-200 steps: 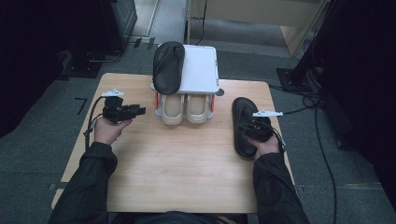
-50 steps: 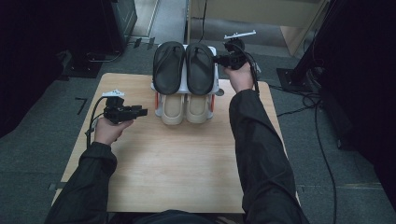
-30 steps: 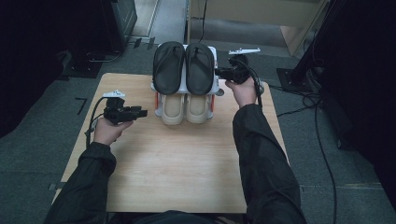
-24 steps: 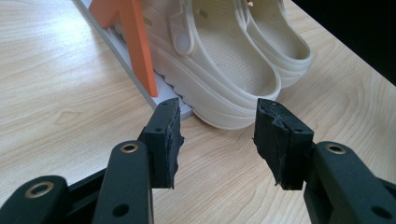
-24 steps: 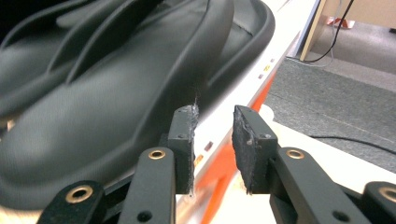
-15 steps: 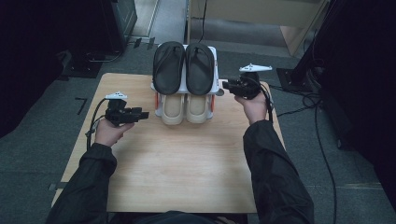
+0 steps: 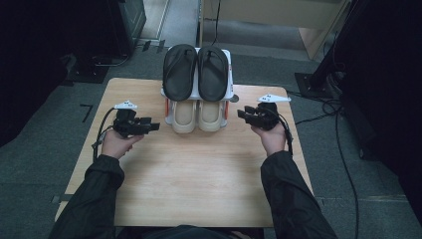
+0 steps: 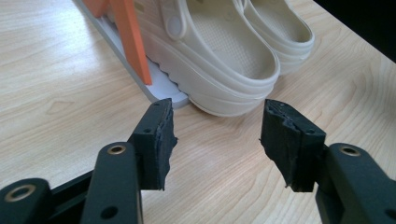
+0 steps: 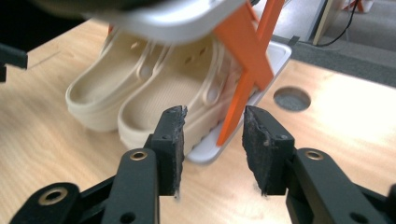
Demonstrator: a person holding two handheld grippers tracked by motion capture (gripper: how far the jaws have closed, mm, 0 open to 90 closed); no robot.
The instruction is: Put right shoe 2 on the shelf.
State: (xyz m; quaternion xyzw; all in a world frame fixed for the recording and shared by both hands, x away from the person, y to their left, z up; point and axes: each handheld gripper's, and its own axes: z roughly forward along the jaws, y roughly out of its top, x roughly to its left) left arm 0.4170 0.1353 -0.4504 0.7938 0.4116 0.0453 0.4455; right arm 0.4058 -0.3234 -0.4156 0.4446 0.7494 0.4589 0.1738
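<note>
On the bench, the rack serves as the landmark. Nearest the person, both forearms come in over bare wood, one on each side of the rack's front. Left of the rack, the left tongs point toward it, held just above the bench; their jaws stand apart and have just been opening, with nothing between them. From the left gripper view, the left tongs face the rack's grey base and the near clog, close but not touching. Right of the rack, the right tongs point back at it; their jaws are also apart, have just been opening, and hold nothing. Through the right gripper view, the right tongs look at an orange strut of the rack. Inside the rack, on its lower level, two beige clogs sit side by side. Above them, on the rack's top shelf, two black sandals lie side by side.
</note>
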